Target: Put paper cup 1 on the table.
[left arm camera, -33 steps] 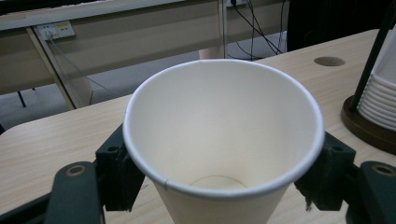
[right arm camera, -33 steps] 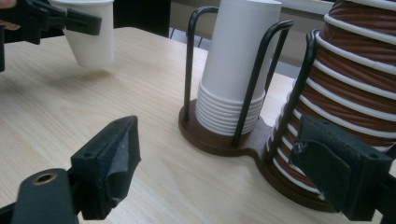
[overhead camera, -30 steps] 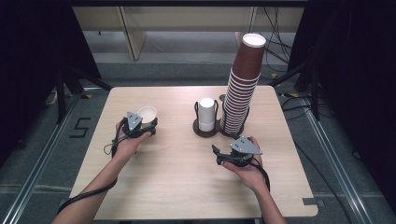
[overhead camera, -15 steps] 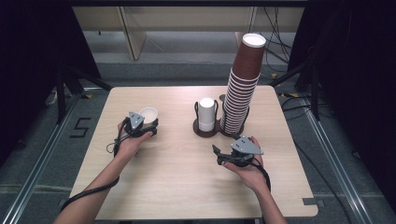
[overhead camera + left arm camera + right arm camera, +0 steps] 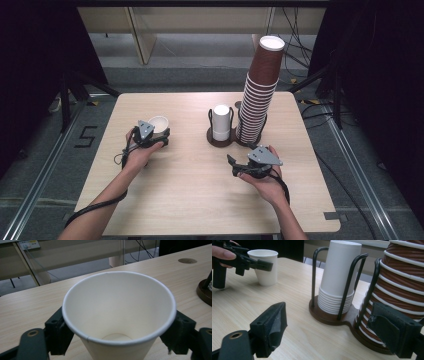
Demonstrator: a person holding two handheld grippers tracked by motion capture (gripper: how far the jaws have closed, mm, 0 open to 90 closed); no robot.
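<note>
A white paper cup [image 5: 159,121] stands upright on the table's left half. My left gripper [image 5: 160,133] reaches around it, one jaw on each side. Its jaws have just been opening, and in the left gripper view a thin gap separates each pad from the cup [image 5: 117,310] wall below the rim. The right gripper view has this cup [image 5: 265,267] at far left. My right gripper [image 5: 234,167] lies open on the right half of the table, pointing left, with nothing between its jaws [image 5: 329,320].
A brown two-slot wire holder [image 5: 220,142] sits mid-table. One slot holds a short stack of white cups [image 5: 221,122], the other a tall leaning stack of brown cups [image 5: 257,95]. Bare tabletop [image 5: 195,190] lies in front of both hands.
Both hands and all the cups hold their places. Any spread of the left jaws is too slight to make out in the high view.
</note>
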